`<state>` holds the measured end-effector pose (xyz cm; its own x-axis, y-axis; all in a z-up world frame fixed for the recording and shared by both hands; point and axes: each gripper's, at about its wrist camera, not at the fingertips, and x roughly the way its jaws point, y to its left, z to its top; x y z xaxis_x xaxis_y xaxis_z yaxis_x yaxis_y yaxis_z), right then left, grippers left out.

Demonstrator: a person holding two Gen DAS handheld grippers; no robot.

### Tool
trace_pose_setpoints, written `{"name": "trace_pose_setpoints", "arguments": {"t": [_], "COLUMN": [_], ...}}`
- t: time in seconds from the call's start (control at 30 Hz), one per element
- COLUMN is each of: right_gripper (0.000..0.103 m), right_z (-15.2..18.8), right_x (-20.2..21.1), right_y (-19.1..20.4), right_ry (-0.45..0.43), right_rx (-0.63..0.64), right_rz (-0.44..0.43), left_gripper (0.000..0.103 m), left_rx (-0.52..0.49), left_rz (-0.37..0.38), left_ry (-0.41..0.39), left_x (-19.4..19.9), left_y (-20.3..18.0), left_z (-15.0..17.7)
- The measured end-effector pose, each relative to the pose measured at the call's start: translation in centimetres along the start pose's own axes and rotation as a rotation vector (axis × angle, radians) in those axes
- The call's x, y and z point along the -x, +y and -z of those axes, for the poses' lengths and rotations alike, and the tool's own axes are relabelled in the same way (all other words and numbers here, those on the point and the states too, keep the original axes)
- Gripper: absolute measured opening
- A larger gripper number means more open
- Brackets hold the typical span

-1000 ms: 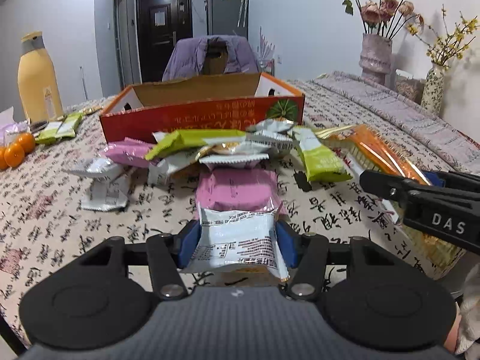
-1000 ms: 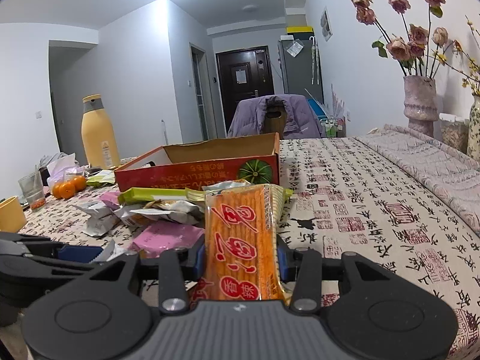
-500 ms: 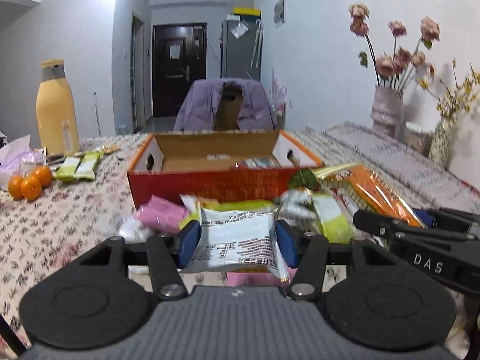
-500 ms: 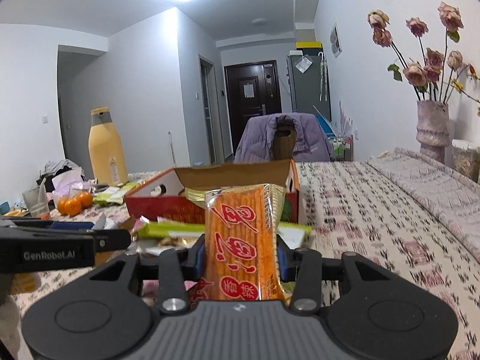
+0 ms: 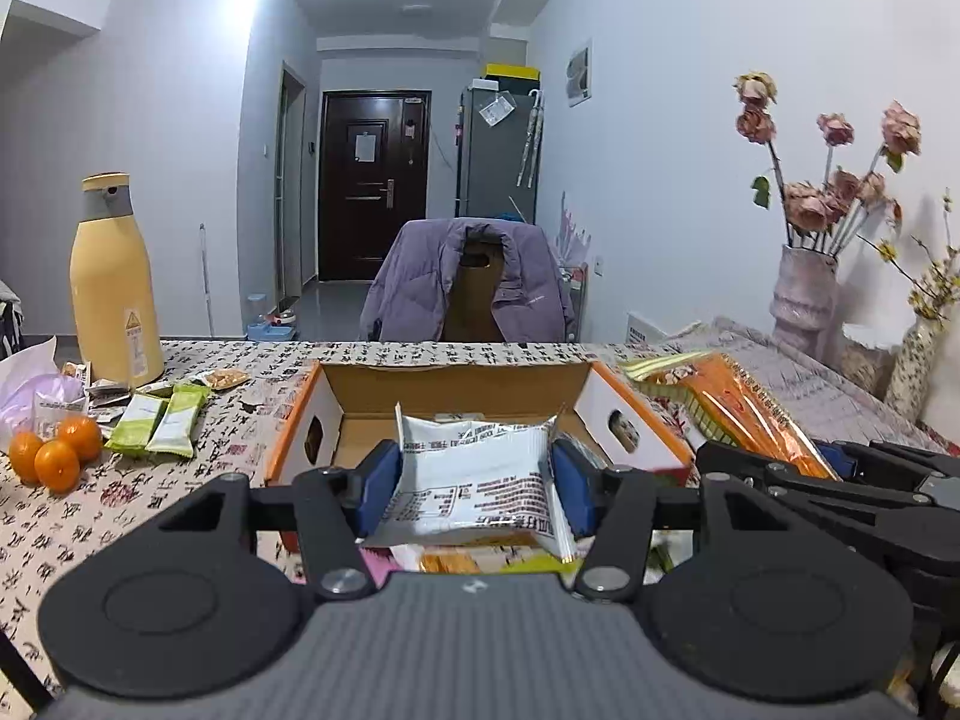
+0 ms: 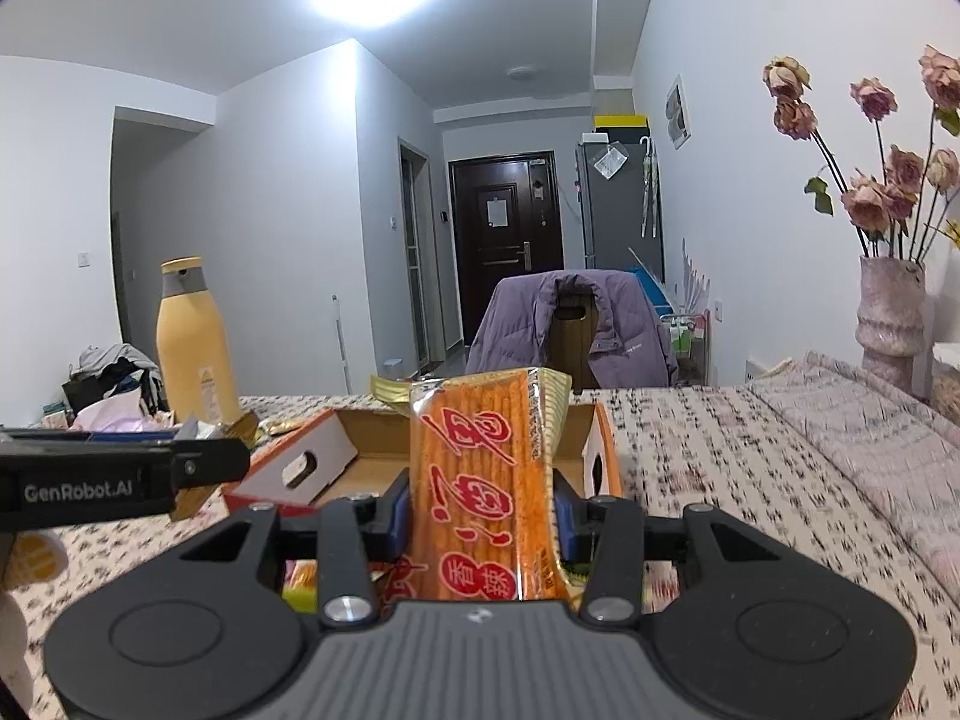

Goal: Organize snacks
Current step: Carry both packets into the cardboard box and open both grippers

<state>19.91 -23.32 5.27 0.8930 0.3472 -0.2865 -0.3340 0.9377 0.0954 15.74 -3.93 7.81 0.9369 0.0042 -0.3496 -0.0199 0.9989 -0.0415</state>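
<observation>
So both grippers are loaded right now. The left gripper has its jaws closed onto a white snack packet, pinched across its width, with the packet's length running straight out ahead of the jaws. The right gripper is clamped the same way on an orange snack pack, a long one standing up and forward out of the jaws.

What matters for the next bit, I think: the open cardboard box sits dead ahead of both sets of jaws and a little below them, open side up. From the left wrist view the white packet already overlaps the box's near wall, so the left one looks nearer the drop. The orange pack's far end reaches over the box from the right-hand side. More loose snacks lie under the jaws on the worktop, mostly hidden.
</observation>
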Motion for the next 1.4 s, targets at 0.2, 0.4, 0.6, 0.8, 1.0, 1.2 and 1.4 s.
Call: {"name": "trace_pose_setpoints", "arguments": {"t": [0.2, 0.4, 0.6, 0.8, 1.0, 1.2, 1.4], "right_gripper": [0.042, 0.042, 0.042, 0.042, 0.042, 0.048, 0.081], "right_z": [-2.4, -4.6, -5.5, -4.7, -2.9, -2.1, -2.0], "right_x": [-3.7, -8.1, -13.3, -18.1, -20.0, -20.9, -20.0], "right_y": [-0.1, -0.6, -1.3, -1.5, -1.7, -1.7, -2.0], "right_ry": [0.004, 0.033, 0.089, 0.148, 0.182, 0.208, 0.184], "right_rx": [-0.008, -0.021, -0.061, -0.070, -0.067, -0.052, -0.053], "right_rz": [0.011, 0.018, 0.024, 0.056, 0.054, 0.059, 0.066], "left_gripper": [0.056, 0.056, 0.056, 0.056, 0.056, 0.056, 0.073], "left_rx": [0.013, 0.039, 0.064, 0.080, 0.105, 0.089, 0.096], "left_rz": [-0.023, -0.057, -0.095, -0.144, -0.174, -0.172, -0.174], "left_ry": [0.009, 0.018, 0.033, 0.061, 0.111, 0.139, 0.093], "left_x": [-3.4, -7.6, -12.1, -16.5, -19.4, -20.2, -19.4], "left_y": [1.1, 2.1, 3.0, 3.9, 5.0, 5.2, 5.6], "left_z": [-1.8, -3.7, -5.0, -5.4, -3.9, -3.0, -2.9]}}
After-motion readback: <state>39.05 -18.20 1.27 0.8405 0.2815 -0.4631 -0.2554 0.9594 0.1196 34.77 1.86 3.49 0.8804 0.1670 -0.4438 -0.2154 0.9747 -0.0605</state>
